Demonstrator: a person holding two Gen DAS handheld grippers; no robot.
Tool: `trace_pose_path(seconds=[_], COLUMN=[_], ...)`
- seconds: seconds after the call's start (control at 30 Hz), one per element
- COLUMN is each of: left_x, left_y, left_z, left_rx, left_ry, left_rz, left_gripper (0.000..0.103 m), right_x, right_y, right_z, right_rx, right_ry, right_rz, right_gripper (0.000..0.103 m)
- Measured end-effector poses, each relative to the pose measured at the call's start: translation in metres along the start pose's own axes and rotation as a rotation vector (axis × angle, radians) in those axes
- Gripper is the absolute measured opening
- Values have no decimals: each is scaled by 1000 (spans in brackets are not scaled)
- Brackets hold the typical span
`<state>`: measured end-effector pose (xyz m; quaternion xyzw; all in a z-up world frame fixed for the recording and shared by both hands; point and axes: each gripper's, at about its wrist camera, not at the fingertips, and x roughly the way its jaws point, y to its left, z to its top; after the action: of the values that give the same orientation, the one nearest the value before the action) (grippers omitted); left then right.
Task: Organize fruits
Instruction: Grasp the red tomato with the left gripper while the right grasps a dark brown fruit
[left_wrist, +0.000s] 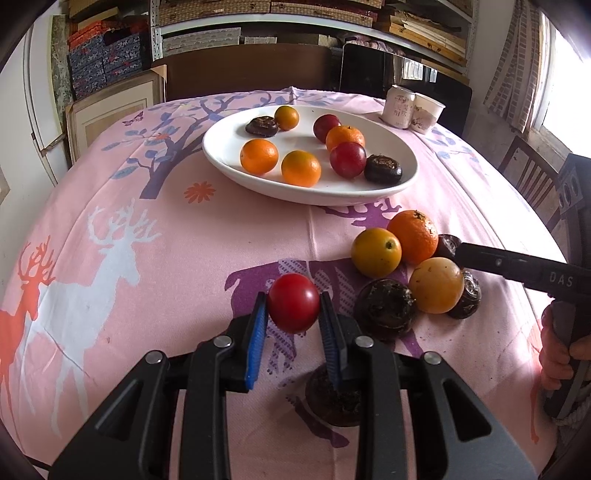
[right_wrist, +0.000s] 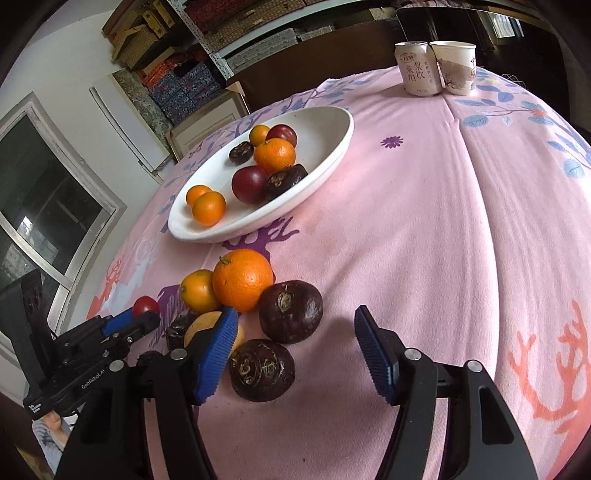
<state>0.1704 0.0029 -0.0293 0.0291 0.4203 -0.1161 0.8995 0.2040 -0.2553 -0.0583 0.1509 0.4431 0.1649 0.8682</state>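
Observation:
My left gripper (left_wrist: 293, 308) is shut on a red round fruit (left_wrist: 293, 308), held just above the pink tablecloth; it also shows in the right wrist view (right_wrist: 145, 305). A white plate (left_wrist: 229, 162) at the table's far side holds several oranges, red fruits and dark brown water chestnuts. A loose cluster lies on the cloth: a large orange (right_wrist: 242, 279), a small orange fruit (right_wrist: 197, 290), a yellow fruit (left_wrist: 436, 285) and dark chestnuts (right_wrist: 290, 311). My right gripper (right_wrist: 295, 345) is open, its jaws around the near chestnut (right_wrist: 261, 370).
A drink can (right_wrist: 417, 68) and a white paper cup (right_wrist: 456, 66) stand at the table's far edge. A wooden chair (left_wrist: 532, 173) stands at the right. Shelves with boxes fill the back wall.

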Motion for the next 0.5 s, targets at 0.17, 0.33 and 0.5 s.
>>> trace_pose_path(seconds=[0.17, 0.33, 0.5], left_x=[2, 7, 15], left_y=[-1, -1, -3], left_z=[0, -1, -3], left_rx=[3, 5, 18], left_ry=[8, 27, 55], left_rz=[-1, 4, 17], left_gripper=[27, 27, 27], right_x=[3, 7, 7], right_y=[4, 21, 27], right_z=[0, -3, -5], right_rx=[-16, -104, -147], right_ry=[0, -5, -17], right_rz=[-6, -62, -91], right_gripper=[50, 50, 41])
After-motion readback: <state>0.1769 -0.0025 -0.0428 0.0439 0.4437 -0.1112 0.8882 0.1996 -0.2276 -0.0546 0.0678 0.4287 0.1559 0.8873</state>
